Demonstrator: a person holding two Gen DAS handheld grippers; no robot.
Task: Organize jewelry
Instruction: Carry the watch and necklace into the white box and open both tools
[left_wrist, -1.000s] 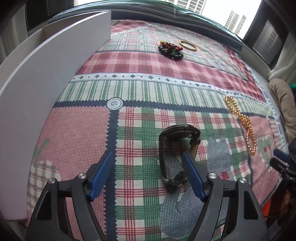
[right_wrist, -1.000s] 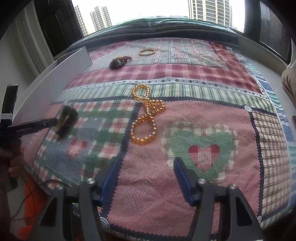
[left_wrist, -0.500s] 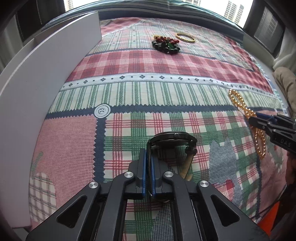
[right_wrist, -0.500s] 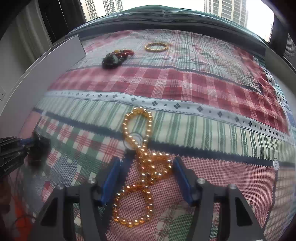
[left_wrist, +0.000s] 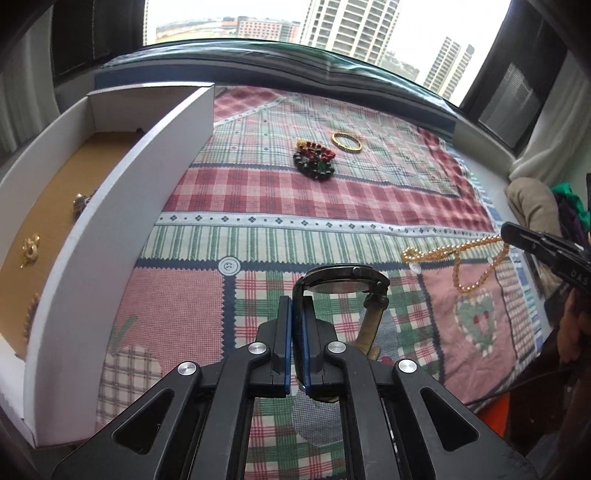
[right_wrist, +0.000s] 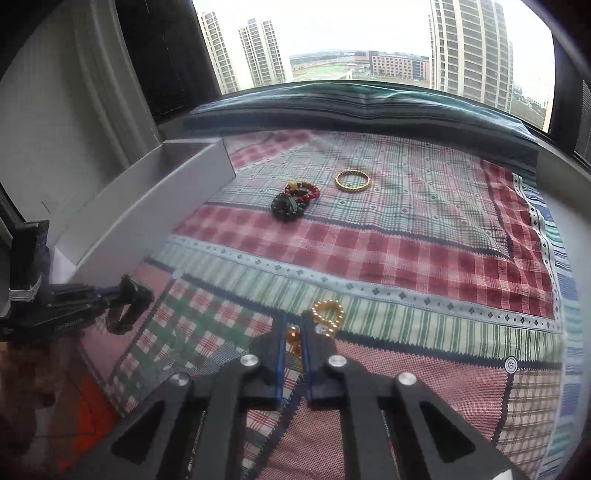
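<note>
While your left gripper pinches the strap of the black watch between its closed blue fingers, the watch face stands up just past the fingertips, above the patchwork cloth. Your right gripper is clamped on the gold bead necklace; in the left wrist view the strand hangs from it, with one end resting on the cloth at the right. At the far side lie a dark and red bead bracelet and, just beside it on the right, a gold bangle, apart from each other. Along the left edge stands a white box with a brown floor, holding small gold pieces.
</note>
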